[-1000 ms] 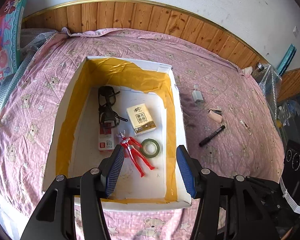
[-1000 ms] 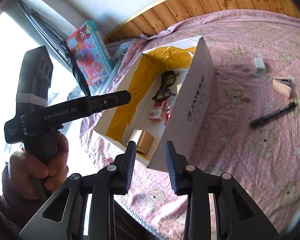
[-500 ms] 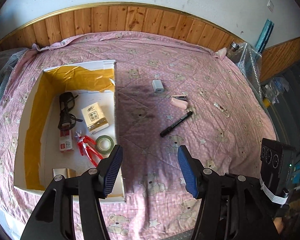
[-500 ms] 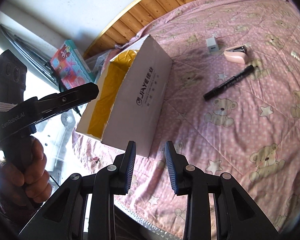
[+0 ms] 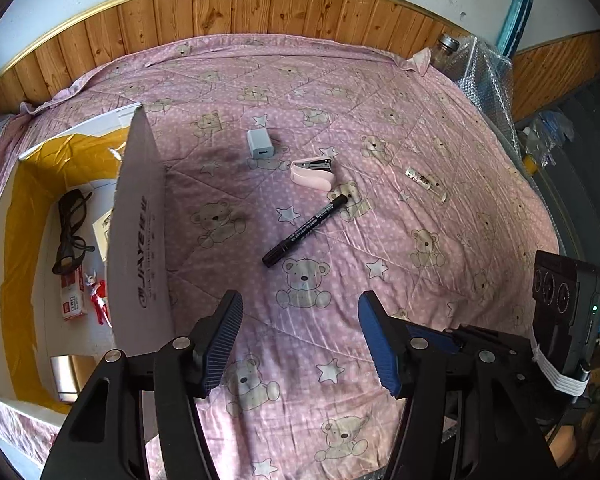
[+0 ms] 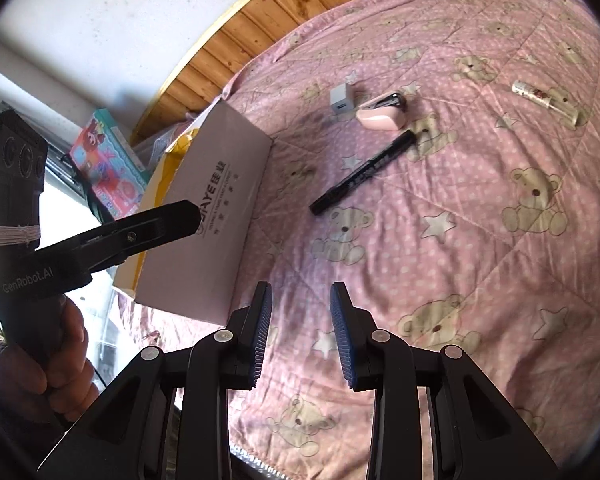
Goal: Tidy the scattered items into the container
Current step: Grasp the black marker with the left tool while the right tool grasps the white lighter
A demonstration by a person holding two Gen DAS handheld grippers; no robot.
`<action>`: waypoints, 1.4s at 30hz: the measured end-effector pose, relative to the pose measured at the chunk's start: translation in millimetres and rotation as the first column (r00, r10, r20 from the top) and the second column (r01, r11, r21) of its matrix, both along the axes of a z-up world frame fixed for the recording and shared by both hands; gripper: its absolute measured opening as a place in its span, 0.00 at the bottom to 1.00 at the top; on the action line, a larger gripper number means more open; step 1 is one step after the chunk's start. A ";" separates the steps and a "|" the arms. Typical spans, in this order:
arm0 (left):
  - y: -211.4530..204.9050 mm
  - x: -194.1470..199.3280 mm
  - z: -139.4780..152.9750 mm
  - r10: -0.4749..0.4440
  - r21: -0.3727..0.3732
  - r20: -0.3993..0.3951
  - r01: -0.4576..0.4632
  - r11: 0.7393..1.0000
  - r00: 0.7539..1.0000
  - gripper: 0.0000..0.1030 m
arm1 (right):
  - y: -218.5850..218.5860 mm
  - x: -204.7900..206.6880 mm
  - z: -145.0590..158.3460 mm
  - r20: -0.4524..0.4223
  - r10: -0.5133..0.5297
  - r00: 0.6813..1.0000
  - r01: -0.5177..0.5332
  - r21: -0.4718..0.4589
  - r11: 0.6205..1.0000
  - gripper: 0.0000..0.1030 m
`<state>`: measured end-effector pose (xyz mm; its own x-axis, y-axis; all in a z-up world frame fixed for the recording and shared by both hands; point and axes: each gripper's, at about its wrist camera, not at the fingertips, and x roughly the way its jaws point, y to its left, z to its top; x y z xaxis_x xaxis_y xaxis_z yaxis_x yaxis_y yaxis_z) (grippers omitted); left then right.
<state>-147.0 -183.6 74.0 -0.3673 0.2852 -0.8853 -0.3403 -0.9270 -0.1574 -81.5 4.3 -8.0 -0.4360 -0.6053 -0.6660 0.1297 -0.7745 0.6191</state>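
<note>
Bedspread; box interior left-view only.

The left wrist view looks down from above the pink bear-print quilted bed toward the wood-panelled wall, white cardboard box at its left. The right wrist view sits lower and nearer, angled leftward. Both share the box, black marker pen and quilt.
</note>
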 end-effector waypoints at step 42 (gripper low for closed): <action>78.0 -113.0 -126.2 -0.099 -0.138 0.039 0.103 0.985 0.994 0.23 | 146.5 -157.2 -57.1 -0.080 -0.061 0.995 0.094 0.503 0.859 0.19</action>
